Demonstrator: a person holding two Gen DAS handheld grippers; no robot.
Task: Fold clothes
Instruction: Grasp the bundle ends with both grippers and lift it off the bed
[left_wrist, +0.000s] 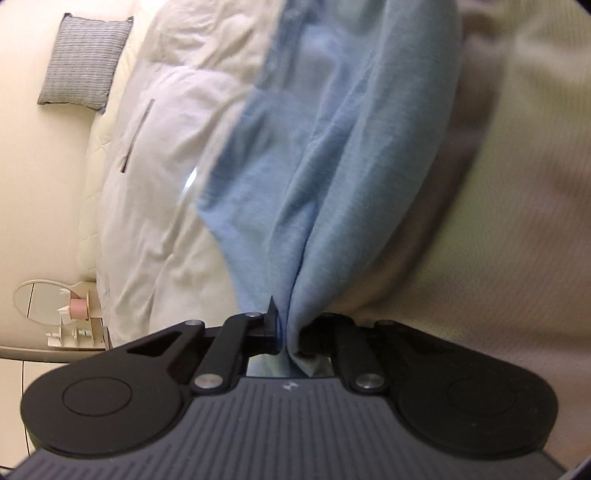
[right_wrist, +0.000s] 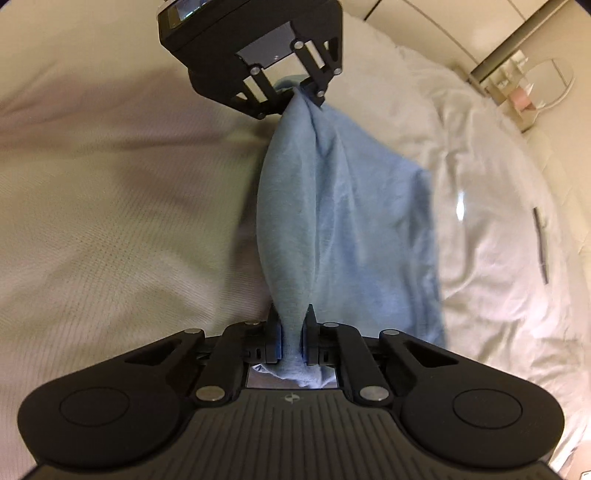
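Note:
A light blue garment (right_wrist: 343, 221) hangs stretched between both grippers above a bed. My right gripper (right_wrist: 291, 332) is shut on one bunched edge of it. My left gripper (right_wrist: 295, 94) shows at the top of the right wrist view, shut on the opposite edge. In the left wrist view the same blue garment (left_wrist: 325, 155) fans out upward from my left gripper (left_wrist: 286, 325), whose right finger is hidden behind the cloth. The garment sags to one side, its loose part draping toward the white duvet.
A cream bedsheet (right_wrist: 110, 221) and a rumpled white duvet (left_wrist: 166, 184) lie below. A grey striped pillow (left_wrist: 85, 62) rests at the bed's far end. A bedside shelf with a round mirror and small items (left_wrist: 62, 314) stands beside the bed.

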